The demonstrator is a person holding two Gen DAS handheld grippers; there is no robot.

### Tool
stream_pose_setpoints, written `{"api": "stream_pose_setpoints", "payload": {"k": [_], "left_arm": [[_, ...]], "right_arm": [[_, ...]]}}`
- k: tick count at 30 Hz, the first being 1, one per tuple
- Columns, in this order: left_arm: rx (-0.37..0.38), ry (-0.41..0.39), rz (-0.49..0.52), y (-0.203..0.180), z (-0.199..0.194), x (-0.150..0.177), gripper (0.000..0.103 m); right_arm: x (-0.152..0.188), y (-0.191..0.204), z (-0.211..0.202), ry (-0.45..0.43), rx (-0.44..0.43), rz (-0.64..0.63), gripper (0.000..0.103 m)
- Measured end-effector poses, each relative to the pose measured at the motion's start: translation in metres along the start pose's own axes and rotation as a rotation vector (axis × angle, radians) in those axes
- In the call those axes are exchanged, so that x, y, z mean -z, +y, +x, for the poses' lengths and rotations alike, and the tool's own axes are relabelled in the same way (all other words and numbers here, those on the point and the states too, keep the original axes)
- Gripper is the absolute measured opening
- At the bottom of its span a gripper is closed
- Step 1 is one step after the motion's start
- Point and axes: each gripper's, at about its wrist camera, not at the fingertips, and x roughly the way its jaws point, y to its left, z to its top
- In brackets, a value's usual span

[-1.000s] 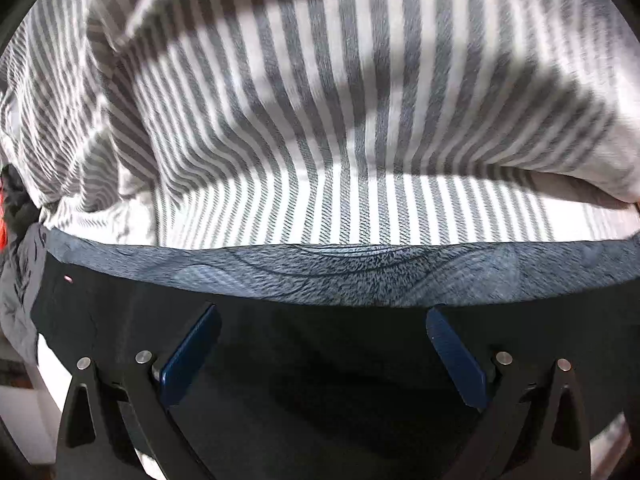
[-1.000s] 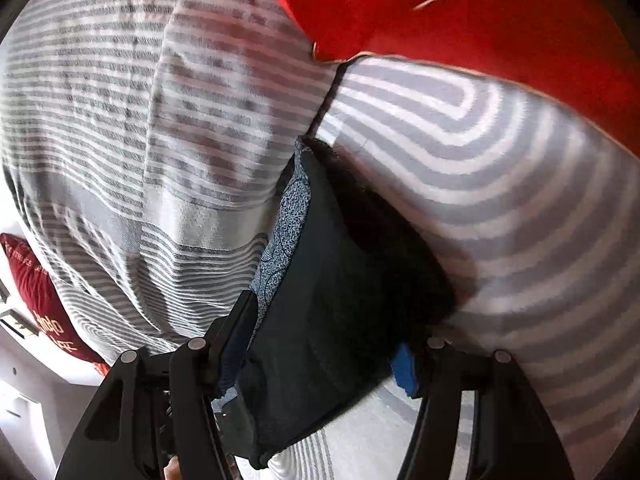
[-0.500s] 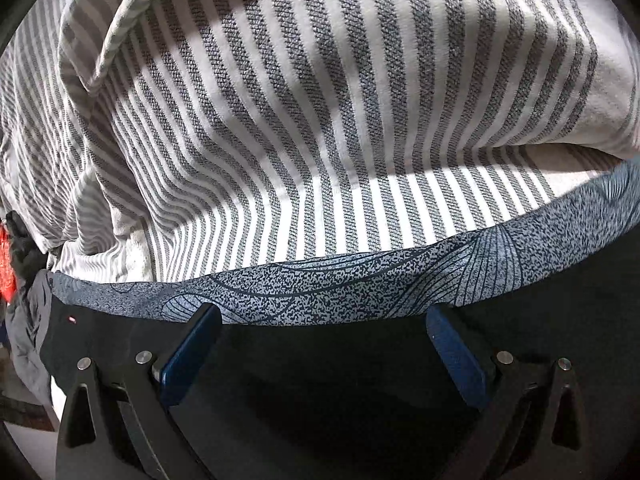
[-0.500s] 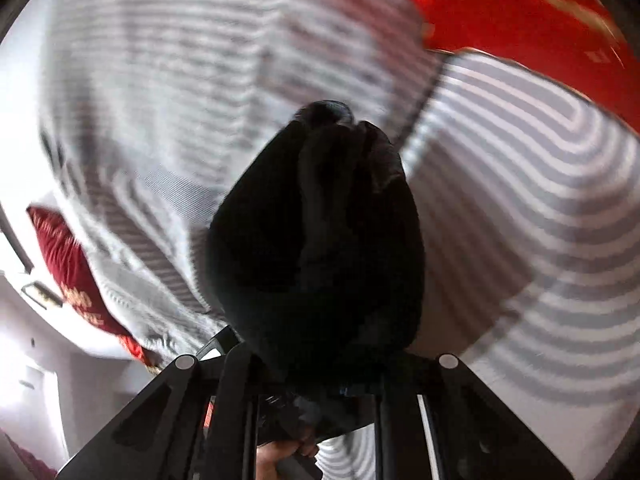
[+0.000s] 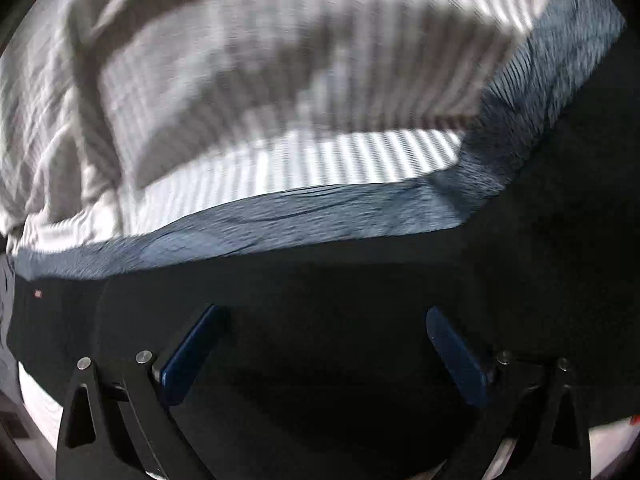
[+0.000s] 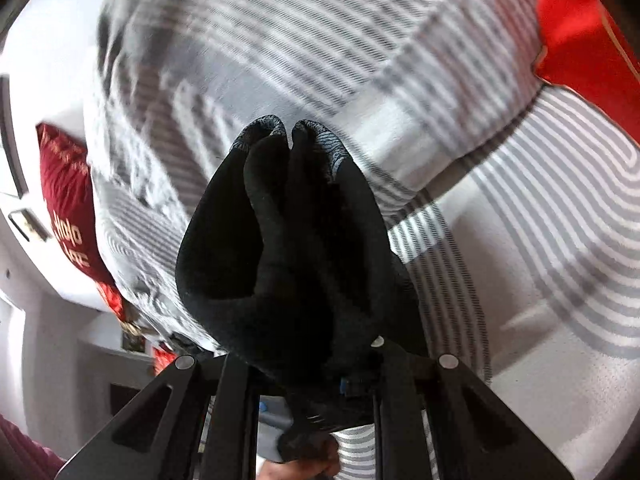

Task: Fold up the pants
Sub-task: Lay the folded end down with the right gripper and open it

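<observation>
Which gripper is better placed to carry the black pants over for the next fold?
Probably the right gripper: it is clamped on a bunched end of the black pants. The left gripper is open above them.

Your left gripper point(image 5: 320, 348) points steeply downward, its blue-padded fingers point(image 5: 186, 360) spread wide apart. Your right gripper point(image 6: 308, 376) is angled down more gently, fingers nearly together, clamped on bunched black pants point(image 6: 288, 240).

Motion blur, hard shadows, fisheye edges
</observation>
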Motion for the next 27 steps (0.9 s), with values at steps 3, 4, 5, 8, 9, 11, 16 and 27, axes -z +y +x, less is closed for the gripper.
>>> {"api": "stream_pose_setpoints", "payload": {"k": [3, 4, 5, 8, 9, 11, 16, 27], "left_arm": [[0.012, -0.019, -0.046, 0.037, -0.018, 0.007, 0.103], [0.008, -0.023, -0.061, 0.053, -0.023, 0.009, 0.103], [0.003, -0.028, -0.072, 0.065, -0.027, 0.010, 0.103], [-0.020, -0.040, -0.103, 0.108, -0.035, 0.015, 0.103], [-0.028, -0.038, -0.113, 0.118, -0.036, 0.017, 0.103], [-0.048, -0.028, -0.146, 0.147, -0.036, 0.023, 0.103], [-0.107, 0.005, -0.238, 0.213, -0.034, 0.045, 0.103], [-0.166, 0.020, -0.334, 0.310, -0.033, 0.086, 0.103]], "right_arm": [[0.011, 0.026, 0.012, 0.017, 0.041, -0.076, 0.016], [0.016, 0.036, 0.018, 0.023, 0.058, -0.103, 0.016], [0.021, 0.046, 0.025, 0.032, 0.083, -0.136, 0.016], [0.044, 0.080, 0.057, 0.067, 0.175, -0.254, 0.016], [0.054, 0.090, 0.069, 0.081, 0.214, -0.298, 0.016], [0.074, 0.107, 0.095, 0.105, 0.286, -0.380, 0.016], [0.139, 0.124, 0.171, 0.176, 0.500, -0.591, 0.017], [0.267, 0.158, 0.208, 0.239, 0.682, -1.101, 0.072]]}}
